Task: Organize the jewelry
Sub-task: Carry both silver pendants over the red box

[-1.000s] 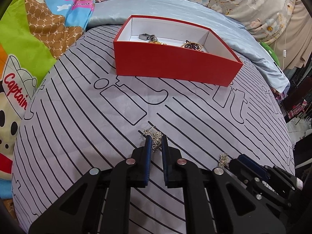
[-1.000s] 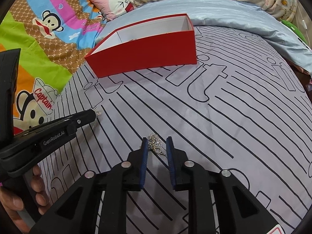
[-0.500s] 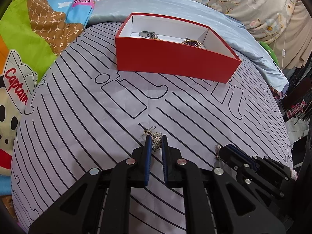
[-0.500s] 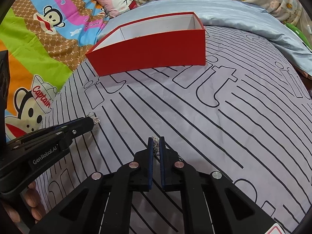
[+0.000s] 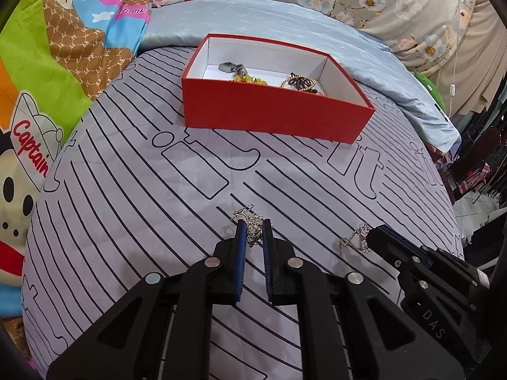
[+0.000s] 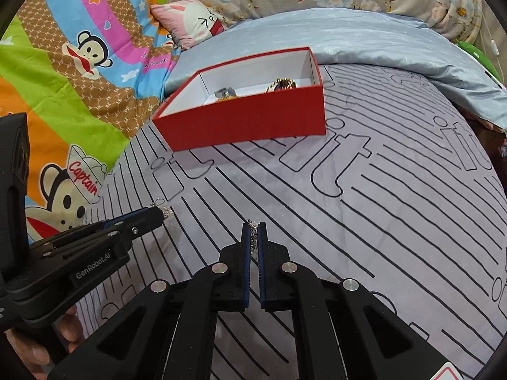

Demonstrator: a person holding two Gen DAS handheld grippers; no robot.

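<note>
A red box [image 5: 272, 117] with a white inside stands ahead on the striped bedspread; it also shows in the right wrist view [image 6: 250, 123]. It holds a grey clasp piece [image 5: 229, 67], yellow beads [image 5: 250, 79] and a gold and purple bracelet [image 5: 299, 83]. My left gripper [image 5: 253, 226] is shut on a silver earring [image 5: 252, 221], lifted above the bedspread. My right gripper [image 6: 253, 229] is shut on a second silver earring [image 6: 253, 237], which hangs from its tips in the left wrist view [image 5: 356, 237].
The grey striped bedspread [image 5: 126, 190] lies around the box. A light blue quilt [image 5: 285, 19] is bunched behind it. A cartoon blanket [image 5: 47, 79] lies to the left, a pink pillow [image 6: 193, 22] at the back. The bed edge drops off at the right.
My right gripper has shut on the second earring and lifted it. Both grippers have risen, so more of the box's inside shows.
</note>
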